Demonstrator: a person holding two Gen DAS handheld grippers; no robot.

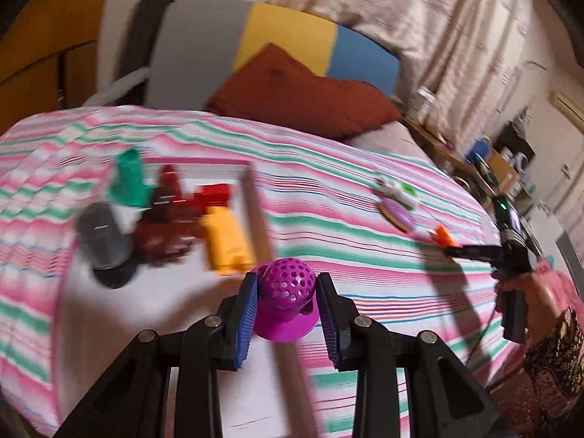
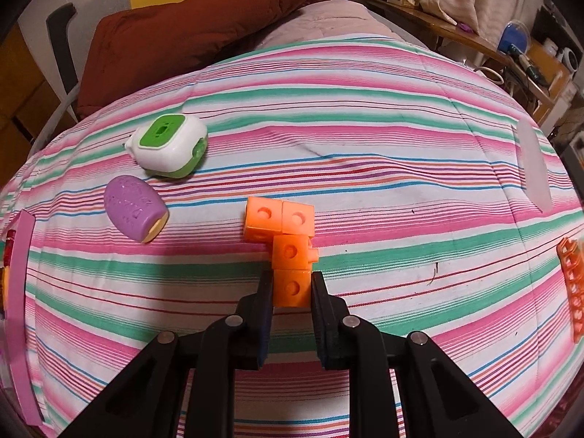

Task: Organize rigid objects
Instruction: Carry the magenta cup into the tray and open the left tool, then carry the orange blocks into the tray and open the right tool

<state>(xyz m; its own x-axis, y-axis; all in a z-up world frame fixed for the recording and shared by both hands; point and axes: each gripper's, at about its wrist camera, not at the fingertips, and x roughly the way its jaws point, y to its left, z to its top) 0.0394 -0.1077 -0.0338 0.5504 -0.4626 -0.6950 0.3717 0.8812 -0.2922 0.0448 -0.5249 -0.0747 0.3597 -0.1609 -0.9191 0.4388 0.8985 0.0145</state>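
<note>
A perforated purple ball toy (image 1: 286,297) is grasped by the left gripper (image 1: 288,304) jaws above the striped bed (image 1: 365,255); orange linked cubes (image 2: 288,252) are clenched in the right gripper (image 2: 292,288) jaws.

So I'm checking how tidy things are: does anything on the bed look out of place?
Yes: the white and green gadget and the purple oval piece lie loose on the striped bedspread, outside the pink-rimmed tray holding other toys.
</note>
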